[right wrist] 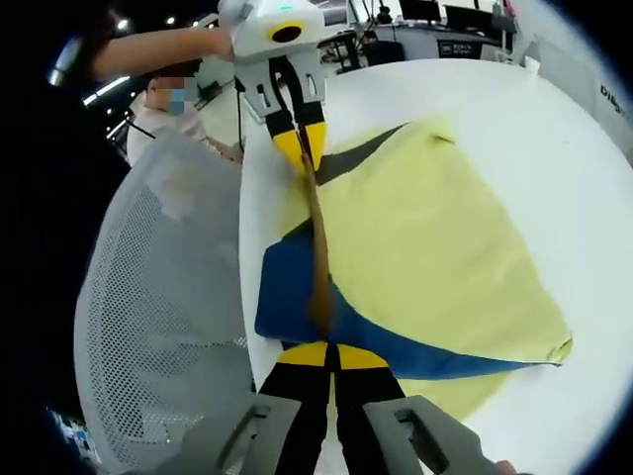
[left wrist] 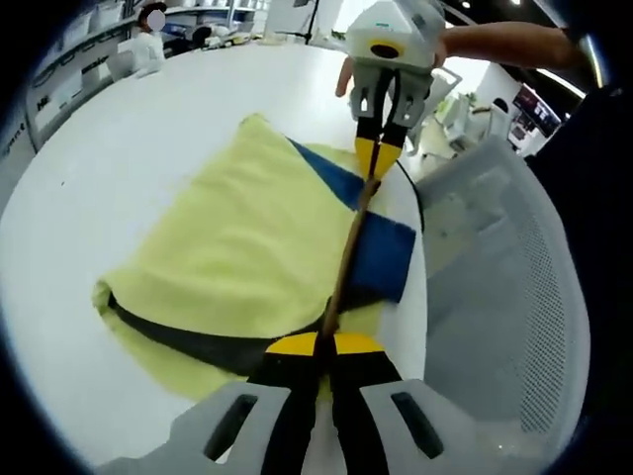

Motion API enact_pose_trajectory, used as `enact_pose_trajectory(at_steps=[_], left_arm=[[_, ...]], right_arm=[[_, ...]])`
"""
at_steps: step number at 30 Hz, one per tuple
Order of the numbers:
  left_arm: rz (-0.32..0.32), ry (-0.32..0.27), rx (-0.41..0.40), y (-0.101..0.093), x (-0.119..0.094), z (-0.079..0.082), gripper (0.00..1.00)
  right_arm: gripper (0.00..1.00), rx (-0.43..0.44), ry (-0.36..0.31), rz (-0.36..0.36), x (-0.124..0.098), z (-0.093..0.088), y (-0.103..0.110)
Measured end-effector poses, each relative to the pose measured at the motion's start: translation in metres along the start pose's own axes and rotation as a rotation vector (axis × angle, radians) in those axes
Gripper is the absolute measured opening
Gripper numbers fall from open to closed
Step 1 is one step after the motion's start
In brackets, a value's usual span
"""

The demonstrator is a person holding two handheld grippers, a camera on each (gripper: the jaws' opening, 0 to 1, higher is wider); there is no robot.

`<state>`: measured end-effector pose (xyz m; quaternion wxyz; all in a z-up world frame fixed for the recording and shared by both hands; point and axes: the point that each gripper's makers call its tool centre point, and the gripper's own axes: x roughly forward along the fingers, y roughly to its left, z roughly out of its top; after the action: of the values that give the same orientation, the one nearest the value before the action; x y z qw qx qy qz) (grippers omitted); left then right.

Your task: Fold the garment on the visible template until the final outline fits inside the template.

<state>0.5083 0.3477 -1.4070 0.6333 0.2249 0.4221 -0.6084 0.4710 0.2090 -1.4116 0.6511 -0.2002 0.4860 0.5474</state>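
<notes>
A yellow garment [left wrist: 247,237] with blue and black panels lies partly folded on the round white table [left wrist: 129,148]. My left gripper [left wrist: 321,344] is shut on one end of a taut, lifted garment edge [left wrist: 348,247]. The right gripper [left wrist: 379,153], held by a hand, is shut on the far end of that edge. In the right gripper view the same edge [right wrist: 318,247] runs from my right gripper [right wrist: 333,354] up to the left gripper [right wrist: 305,148]. The yellow garment [right wrist: 435,228] spreads to the right of it, with a blue panel [right wrist: 287,297] underneath near the table's rim.
A grey mesh chair [left wrist: 504,277] stands right against the table's edge beside the held fold, and is also in the right gripper view [right wrist: 168,297]. A seated person [left wrist: 148,45] and shelves are beyond the far side of the table. Bare white table [right wrist: 554,129] surrounds the garment.
</notes>
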Motion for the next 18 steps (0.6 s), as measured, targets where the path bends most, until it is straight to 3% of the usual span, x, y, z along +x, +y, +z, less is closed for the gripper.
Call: enact_pose_trajectory(at_steps=[12,18], left_arm=[[0.104,-0.088,0.0,0.034,-0.022,0.027,0.09],[0.151,-0.114,0.004,0.05,-0.03,0.039,0.09]], right_arm=[[0.0,0.027,-0.121,-0.12,-0.031,0.028,-0.033],[0.0,0.017,-0.148,-0.187,-0.041,0.039,-0.047]])
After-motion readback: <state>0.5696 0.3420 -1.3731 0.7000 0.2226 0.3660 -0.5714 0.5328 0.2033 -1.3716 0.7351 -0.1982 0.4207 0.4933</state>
